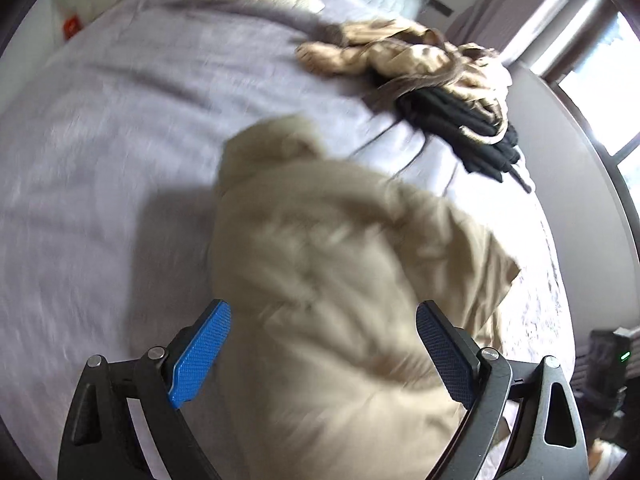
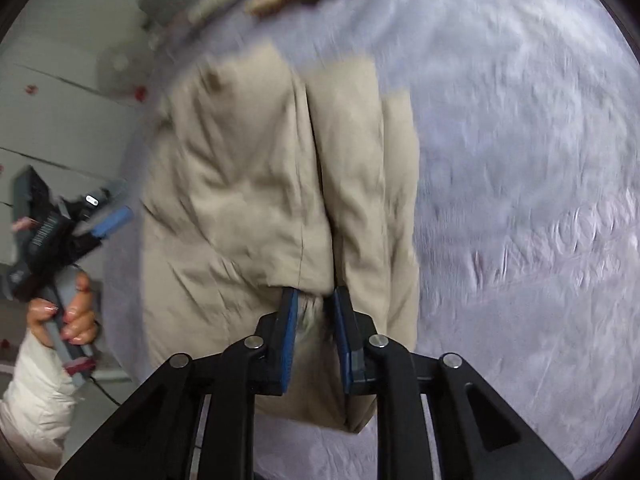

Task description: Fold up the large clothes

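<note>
Pinching a bunched fold of the padded beige jacket (image 2: 256, 184), the right tongs (image 2: 316, 312) hold it over the lilac-covered bed (image 2: 520, 160).
Left tongs (image 1: 323, 354) hover released above it; next, probably, grasping an opposite edge to fold.

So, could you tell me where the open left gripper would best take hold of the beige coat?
Probably the near hem, beside where the right gripper already pinches the beige coat. In the left wrist view the left gripper hangs open above the fabric, the coat lying lengthwise away on the grey bedspread. Come down from above over the near edge, where the padded cloth bunches thick enough to pinch.
</note>
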The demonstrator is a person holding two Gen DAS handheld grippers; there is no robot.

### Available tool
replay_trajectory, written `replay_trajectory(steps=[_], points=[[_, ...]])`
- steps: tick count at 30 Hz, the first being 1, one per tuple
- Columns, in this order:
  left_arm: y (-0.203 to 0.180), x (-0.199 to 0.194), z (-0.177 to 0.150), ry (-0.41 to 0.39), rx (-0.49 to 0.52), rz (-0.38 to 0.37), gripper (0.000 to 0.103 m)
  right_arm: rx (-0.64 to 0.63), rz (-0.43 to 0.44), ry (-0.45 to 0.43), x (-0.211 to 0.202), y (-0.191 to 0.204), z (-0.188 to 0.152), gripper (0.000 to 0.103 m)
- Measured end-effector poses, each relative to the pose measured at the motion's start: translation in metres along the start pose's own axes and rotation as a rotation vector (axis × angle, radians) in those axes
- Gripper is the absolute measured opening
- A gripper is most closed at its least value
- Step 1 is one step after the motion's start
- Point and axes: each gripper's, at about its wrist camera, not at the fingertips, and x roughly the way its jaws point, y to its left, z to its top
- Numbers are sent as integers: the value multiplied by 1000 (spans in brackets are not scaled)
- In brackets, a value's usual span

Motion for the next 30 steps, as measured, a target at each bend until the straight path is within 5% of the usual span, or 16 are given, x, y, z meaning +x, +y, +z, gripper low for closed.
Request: replay_trajectory(steps=[1, 6, 11, 12, 14, 16, 19, 23, 26, 30], points=[[-3, 4, 6, -12, 17, 6, 95, 0, 13, -26, -4, -1, 10, 58], [0, 30, 19, -2, 42, 60, 95, 45, 139, -3, 22, -16, 74, 59], [13, 59, 23, 23, 1, 99, 95, 54, 222, 116, 73, -2, 90, 59], [14, 61, 24, 25, 1, 103, 95, 59, 199, 148, 84, -1, 91, 56], [15, 64, 23, 31, 8, 121, 95, 54, 159, 166, 85, -4, 85, 25], [13, 67, 23, 35, 15, 131, 95, 47, 119, 124, 75, -9, 77, 9], [-1, 79, 24, 42, 41, 163, 95, 48, 50, 111, 68, -22, 67, 7], [-25, 106, 21, 55, 126, 262, 95, 156, 114, 114, 75, -47, 58, 7], [-18, 110, 21, 67, 96, 256, 95, 177, 161, 138, 72, -52, 53, 8], [-13, 112, 21, 76, 81, 248, 95, 17, -50, 180, 69, -31, 39, 6]])
